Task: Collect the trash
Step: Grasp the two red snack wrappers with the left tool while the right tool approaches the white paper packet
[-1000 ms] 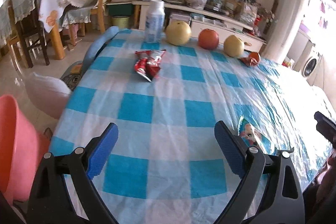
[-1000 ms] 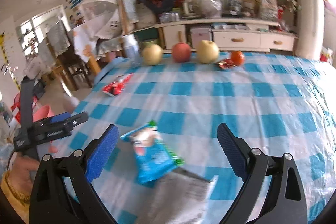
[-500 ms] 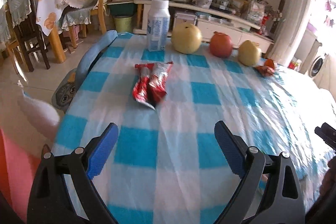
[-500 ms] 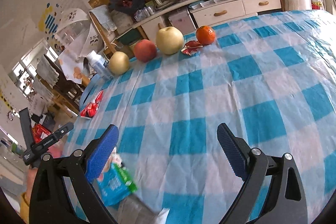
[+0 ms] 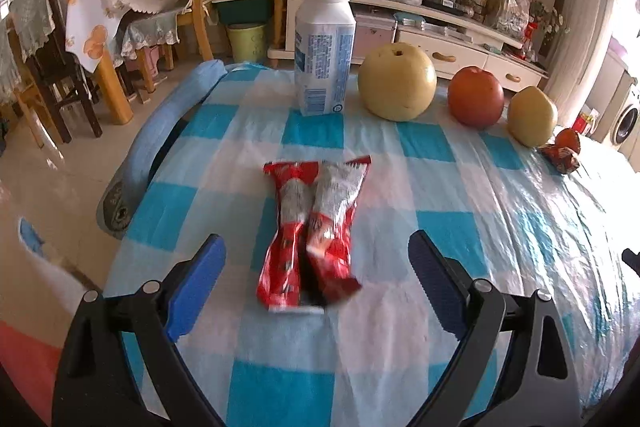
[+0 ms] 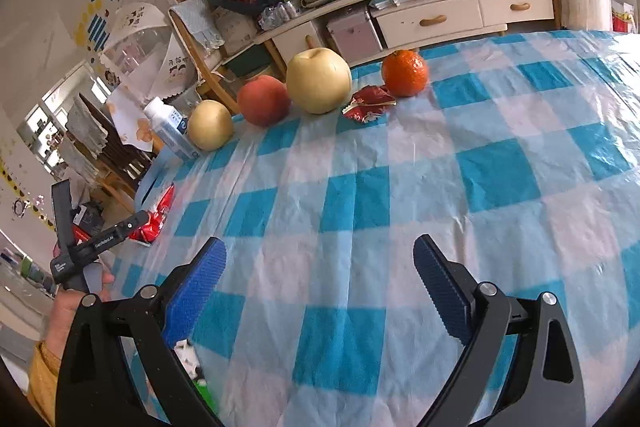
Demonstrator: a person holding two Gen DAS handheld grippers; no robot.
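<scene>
Two handheld grippers: the left gripper (image 5: pixel 316 267) and right gripper (image 6: pixel 318 277) share black frames, silver screws and ribbed blue pads (white lettering marks one handle); a mustard-yellow sleeve (image 6: pixel 42 379) shows lower left.

Blue wrapper (image 6: pixel 192 367) mostly hidden behind right claw's finger, red basin (image 5: pixel 24 351) cut by frame edge

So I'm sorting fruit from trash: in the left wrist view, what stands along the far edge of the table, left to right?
White bottle → large yellow pear → red apple → smaller yellow pear → orange with a crumpled red wrapper in front.
</scene>
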